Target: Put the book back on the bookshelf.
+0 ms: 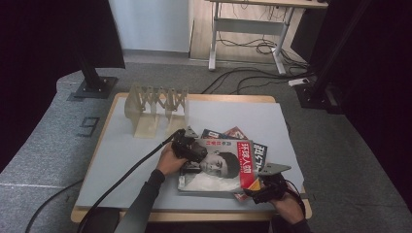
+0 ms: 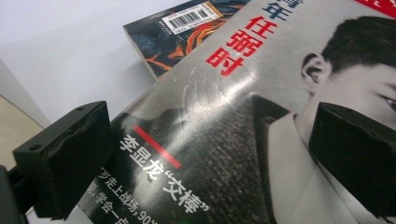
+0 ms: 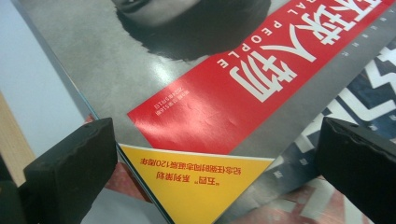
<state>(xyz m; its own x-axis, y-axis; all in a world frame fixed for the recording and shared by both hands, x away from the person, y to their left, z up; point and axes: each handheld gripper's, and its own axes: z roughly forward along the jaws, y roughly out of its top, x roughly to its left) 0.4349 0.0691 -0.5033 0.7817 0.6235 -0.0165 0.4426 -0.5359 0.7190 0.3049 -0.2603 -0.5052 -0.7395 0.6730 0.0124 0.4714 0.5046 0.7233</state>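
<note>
A small pile of magazines lies on the grey mat (image 1: 121, 160). The top magazine (image 1: 218, 167) has a black-and-white portrait and a red title band. My left gripper (image 1: 193, 154) hovers over its upper left part, jaws wide open above the cover (image 2: 224, 140). My right gripper (image 1: 260, 187) is at the pile's near right corner, jaws open around the red band and yellow corner (image 3: 187, 56). Under the top one lie a dark blue magazine (image 1: 260, 155) and a book with a barcode (image 2: 187, 28). Neither gripper holds anything.
A pale wooden slotted rack (image 1: 155, 109) stands at the mat's far left. The wooden table edge (image 1: 194, 216) runs along the front. A black stand (image 1: 94, 82) sits off the table's far left, and a desk frame (image 1: 248, 29) with floor cables stands behind.
</note>
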